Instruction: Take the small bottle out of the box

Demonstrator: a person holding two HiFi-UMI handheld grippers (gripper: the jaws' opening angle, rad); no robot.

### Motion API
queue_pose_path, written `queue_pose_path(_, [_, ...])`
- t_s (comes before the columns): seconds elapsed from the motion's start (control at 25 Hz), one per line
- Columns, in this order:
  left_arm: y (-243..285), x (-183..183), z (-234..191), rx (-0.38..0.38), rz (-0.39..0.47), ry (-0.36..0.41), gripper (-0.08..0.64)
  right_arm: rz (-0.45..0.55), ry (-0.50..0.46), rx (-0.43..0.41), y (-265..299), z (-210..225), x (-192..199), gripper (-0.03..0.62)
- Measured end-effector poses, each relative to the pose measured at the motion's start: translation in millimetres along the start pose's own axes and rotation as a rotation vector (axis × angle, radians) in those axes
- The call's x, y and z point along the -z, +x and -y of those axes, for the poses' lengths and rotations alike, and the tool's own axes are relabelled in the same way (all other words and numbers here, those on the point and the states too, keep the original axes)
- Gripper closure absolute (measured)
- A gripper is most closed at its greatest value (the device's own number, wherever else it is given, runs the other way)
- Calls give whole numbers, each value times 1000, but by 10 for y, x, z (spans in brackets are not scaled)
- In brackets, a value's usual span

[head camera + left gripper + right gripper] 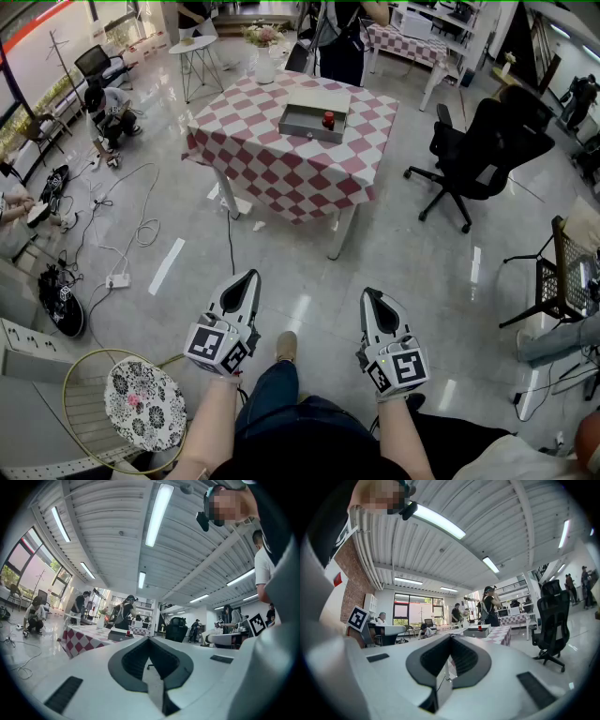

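Note:
Far ahead stands a table with a red-and-white checked cloth [281,164]. On it lies an open grey box [305,125] with the small red bottle [328,120] upright in its right end. Both grippers hang low over the floor, close to my legs and well short of the table. My left gripper [251,276] is shut and empty. My right gripper [368,293] is shut and empty too. In the left gripper view the box [121,636] and the bottle [127,633] show small beyond the closed jaws. The right gripper view has the bottle [480,627] just above its jaw tips.
A black office chair [478,150] stands right of the table, and a person [342,37] stands behind it. A vase of flowers [265,58] is on the far corner. Cables and a power strip [117,279] trail at left. A racket and a floral cushion [142,403] lie near my left foot.

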State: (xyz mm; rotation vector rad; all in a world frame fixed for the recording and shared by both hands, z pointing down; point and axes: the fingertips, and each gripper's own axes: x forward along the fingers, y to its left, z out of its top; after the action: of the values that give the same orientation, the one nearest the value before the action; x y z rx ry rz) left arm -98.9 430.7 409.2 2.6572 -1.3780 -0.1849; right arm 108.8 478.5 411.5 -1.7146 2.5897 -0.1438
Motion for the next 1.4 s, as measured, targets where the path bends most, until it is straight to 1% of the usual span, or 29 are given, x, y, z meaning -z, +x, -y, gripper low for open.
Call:
queue_pose_path(0.16, [352, -11, -152, 11, -6, 2, 558, -2, 1, 6, 318, 205, -24, 589])
queue_pose_path(0.44, [889, -95, -467, 32, -21, -4, 558, -19, 3, 23, 849, 428, -91, 589])
queue_pose_path(0.84, [1513, -117, -1052, 74, -40, -11, 558, -31, 8, 54, 1625, 541, -80, 589])
queue_pose_path(1.12, [1814, -113, -1451, 89, -42, -11, 558, -24, 18, 65, 2143, 585, -20, 589])
queue_pose_path(1.4, [1976, -101, -1746, 85, -40, -15, 558, -24, 20, 58, 2479, 589, 26, 589])
